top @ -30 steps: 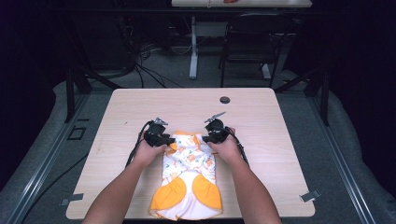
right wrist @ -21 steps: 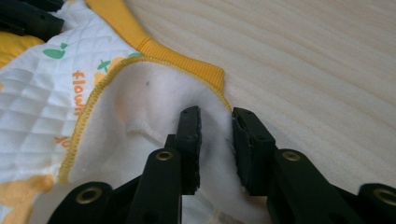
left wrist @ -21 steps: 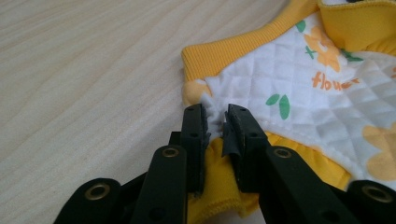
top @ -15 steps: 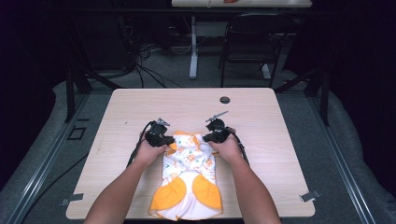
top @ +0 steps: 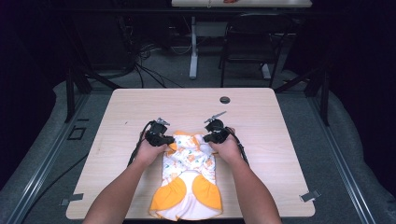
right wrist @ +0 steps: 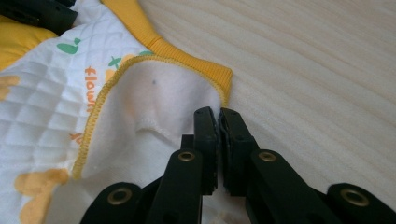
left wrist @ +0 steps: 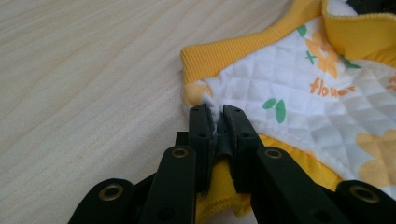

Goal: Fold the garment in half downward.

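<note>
The quilted baby garment (top: 189,179) lies flat on the near half of the wooden surface (top: 280,140), its long axis running from the person's edge toward the far edge. Its wide end — white with two large orange patches — sits at the near edge, while the narrower end with the orange ribbed trim points away, toward the middle of the surface. The cloth is white, printed with orange flowers and small green leaves, and in the right gripper view the far corner is folded back to show a plain white lining edged in orange stitching. The left gripper (left wrist: 216,113) is at the far left corner of the garment; its fingers have just been closing and now pinch the white quilted edge just below the ribbed trim. The right gripper (right wrist: 218,115) is at the far right corner — its fingers have likewise just been closing and are clenched on the lining's edge beside the trim. Both hands rest low on the surface on either side of the garment's far end. A small dark round grommet (top: 225,100) sits well apart, near the far edge.
</note>
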`<state>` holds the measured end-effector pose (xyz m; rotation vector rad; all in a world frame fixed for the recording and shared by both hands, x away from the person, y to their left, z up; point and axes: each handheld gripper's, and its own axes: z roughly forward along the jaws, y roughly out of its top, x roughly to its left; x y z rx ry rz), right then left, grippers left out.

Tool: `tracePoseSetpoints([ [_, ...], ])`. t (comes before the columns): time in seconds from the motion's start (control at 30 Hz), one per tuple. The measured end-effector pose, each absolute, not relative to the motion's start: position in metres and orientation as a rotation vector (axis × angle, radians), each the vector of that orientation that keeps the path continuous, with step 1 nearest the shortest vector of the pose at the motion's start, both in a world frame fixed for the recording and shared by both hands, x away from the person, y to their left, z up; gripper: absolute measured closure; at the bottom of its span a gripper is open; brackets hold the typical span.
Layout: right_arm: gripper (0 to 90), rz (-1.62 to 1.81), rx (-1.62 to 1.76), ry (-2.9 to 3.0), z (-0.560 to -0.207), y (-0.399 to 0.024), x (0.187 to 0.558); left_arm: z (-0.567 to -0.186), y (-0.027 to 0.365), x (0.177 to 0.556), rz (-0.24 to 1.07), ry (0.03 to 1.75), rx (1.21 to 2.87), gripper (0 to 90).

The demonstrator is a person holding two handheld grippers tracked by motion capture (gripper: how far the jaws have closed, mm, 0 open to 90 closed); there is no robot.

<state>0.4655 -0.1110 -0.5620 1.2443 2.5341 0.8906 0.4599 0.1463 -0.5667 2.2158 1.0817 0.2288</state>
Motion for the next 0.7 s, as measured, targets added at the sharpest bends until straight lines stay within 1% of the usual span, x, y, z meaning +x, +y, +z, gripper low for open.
tracePoseSetpoints([
  [0.33, 85.9, 0.891, 1.201, 2.536, -0.549, -0.114, 0.465, -0.551, 0.145, 0.459, 0.259, 1.044, 2.214, 83.7],
  [0.7, 86.0, 0.931, 1.170, 2.522, -0.535, -0.115, 0.462, -0.537, 0.150, 0.458, 0.256, 1.038, 2.184, 84.2],
])
